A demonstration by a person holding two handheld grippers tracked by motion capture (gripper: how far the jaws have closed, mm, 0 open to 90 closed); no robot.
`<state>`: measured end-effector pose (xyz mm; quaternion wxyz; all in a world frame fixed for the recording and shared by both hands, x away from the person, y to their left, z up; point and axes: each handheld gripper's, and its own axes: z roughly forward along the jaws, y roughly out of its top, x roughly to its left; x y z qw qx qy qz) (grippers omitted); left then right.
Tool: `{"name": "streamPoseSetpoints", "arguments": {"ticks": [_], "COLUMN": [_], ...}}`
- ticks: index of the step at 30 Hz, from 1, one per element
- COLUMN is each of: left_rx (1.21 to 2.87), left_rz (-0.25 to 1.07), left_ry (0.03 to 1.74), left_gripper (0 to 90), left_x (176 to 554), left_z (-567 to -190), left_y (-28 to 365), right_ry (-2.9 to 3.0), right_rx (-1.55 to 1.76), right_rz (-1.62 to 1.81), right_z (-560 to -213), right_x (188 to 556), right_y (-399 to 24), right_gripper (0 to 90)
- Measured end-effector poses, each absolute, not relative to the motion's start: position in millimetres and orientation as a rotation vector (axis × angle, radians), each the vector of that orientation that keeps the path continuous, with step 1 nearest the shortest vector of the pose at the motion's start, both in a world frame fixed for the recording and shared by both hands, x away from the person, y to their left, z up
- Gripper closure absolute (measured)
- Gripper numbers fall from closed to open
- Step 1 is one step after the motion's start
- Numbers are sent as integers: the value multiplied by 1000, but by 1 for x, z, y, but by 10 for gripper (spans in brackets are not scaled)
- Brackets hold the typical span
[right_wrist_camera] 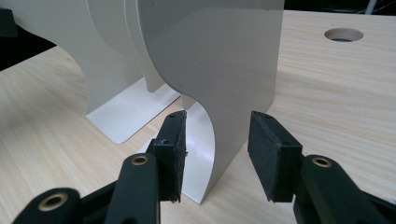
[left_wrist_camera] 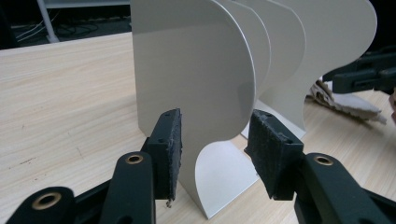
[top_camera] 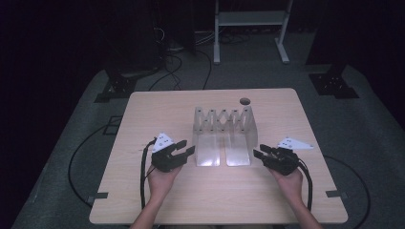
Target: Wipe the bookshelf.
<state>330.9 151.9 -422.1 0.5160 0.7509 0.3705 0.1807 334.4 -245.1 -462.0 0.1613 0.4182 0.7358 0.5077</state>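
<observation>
A white metal expanding rack (top_camera: 222,129) with several upright plates stands mid-table. My left gripper (top_camera: 185,150) sits at its left front corner and my right gripper (top_camera: 258,153) at its right front corner. In the left gripper view the jaws of my left gripper (left_wrist_camera: 215,135) stand open either side of the nearest plate (left_wrist_camera: 196,74), whose foot lies between them; the pads (left_wrist_camera: 172,144) do not press on it. In the right gripper view my right gripper (right_wrist_camera: 217,135) is likewise open around the end plate (right_wrist_camera: 219,60), with a gap at each pad (right_wrist_camera: 271,149).
The wooden table (top_camera: 157,109) has a round cable hole (top_camera: 245,101) at the back right, behind the rack. A crumpled brownish scrap (left_wrist_camera: 348,103) lies beyond the rack in the left gripper view, under the other gripper (left_wrist_camera: 369,74). Cables and stand feet lie on the floor around the table.
</observation>
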Motion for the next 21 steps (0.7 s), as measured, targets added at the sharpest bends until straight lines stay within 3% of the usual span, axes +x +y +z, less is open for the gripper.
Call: {"name": "streamPoseSetpoints", "arguments": {"ticks": [21], "left_rx": [1826], "left_rz": [453], "left_ry": [887], "left_gripper": [407], "left_x": [326], "left_z": [-428], "left_y": [157], "right_ry": [2129], "right_rx": [1235], "right_rz": [1420], "right_z": [-458], "right_x": [329], "right_y": [-261], "right_gripper": [441]}}
